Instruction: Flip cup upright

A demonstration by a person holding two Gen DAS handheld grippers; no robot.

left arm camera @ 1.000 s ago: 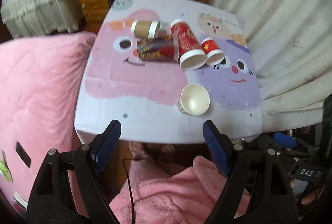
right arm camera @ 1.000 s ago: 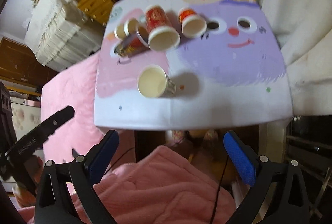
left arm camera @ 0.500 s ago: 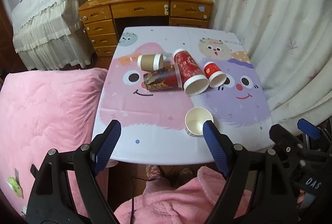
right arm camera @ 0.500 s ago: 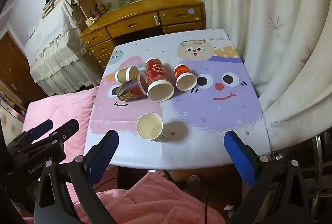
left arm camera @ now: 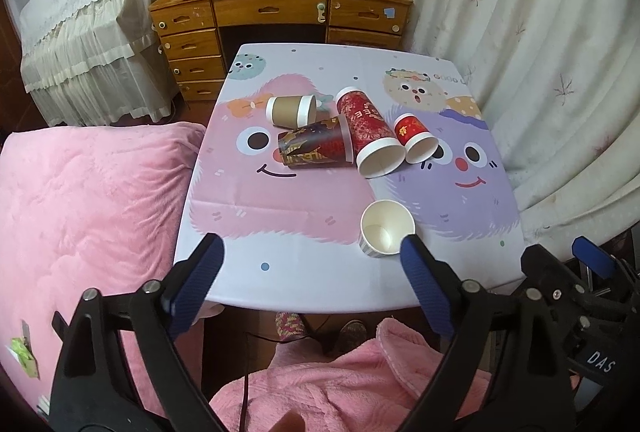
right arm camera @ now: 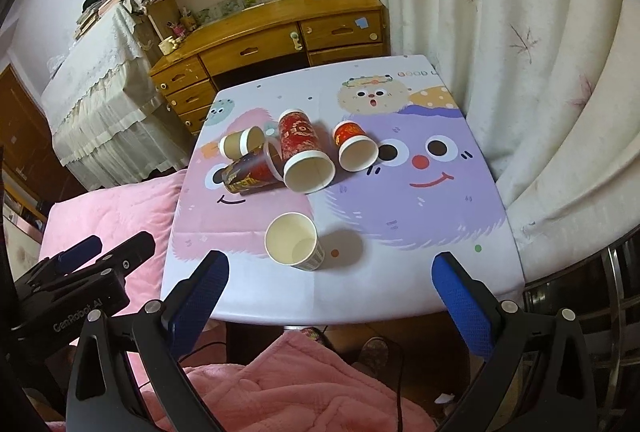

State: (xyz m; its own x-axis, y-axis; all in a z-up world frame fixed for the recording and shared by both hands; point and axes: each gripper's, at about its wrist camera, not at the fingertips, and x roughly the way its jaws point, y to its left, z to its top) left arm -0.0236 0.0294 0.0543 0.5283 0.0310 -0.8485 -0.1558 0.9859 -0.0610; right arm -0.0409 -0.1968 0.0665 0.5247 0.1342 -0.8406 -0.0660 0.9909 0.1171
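Observation:
Several paper cups sit on a small table (left arm camera: 304,272) (right arm camera: 400,288) with a cartoon cover. A white cup (left arm camera: 386,230) (right arm camera: 294,240) stands upright near the front edge. Behind it lie on their sides a brown cup (left arm camera: 290,110) (right arm camera: 240,143), a dark patterned cup (left arm camera: 314,147) (right arm camera: 250,171), a tall red cup (left arm camera: 370,133) (right arm camera: 304,151) and a small red cup (left arm camera: 414,137) (right arm camera: 354,147). My left gripper (left arm camera: 312,268) and my right gripper (right arm camera: 328,280) are both open and empty, held off the table's front edge.
A wooden desk (left arm camera: 280,3) (right arm camera: 280,31) with drawers stands behind the table. White curtains (left arm camera: 540,71) (right arm camera: 520,51) hang at the right. A pink quilt (left arm camera: 80,211) lies at the left, a pink robe (right arm camera: 280,384) below the grippers.
Both grippers have drawn back and tilted up, so the table sits lower and farther in view and the desk behind shows. The cups have not moved.

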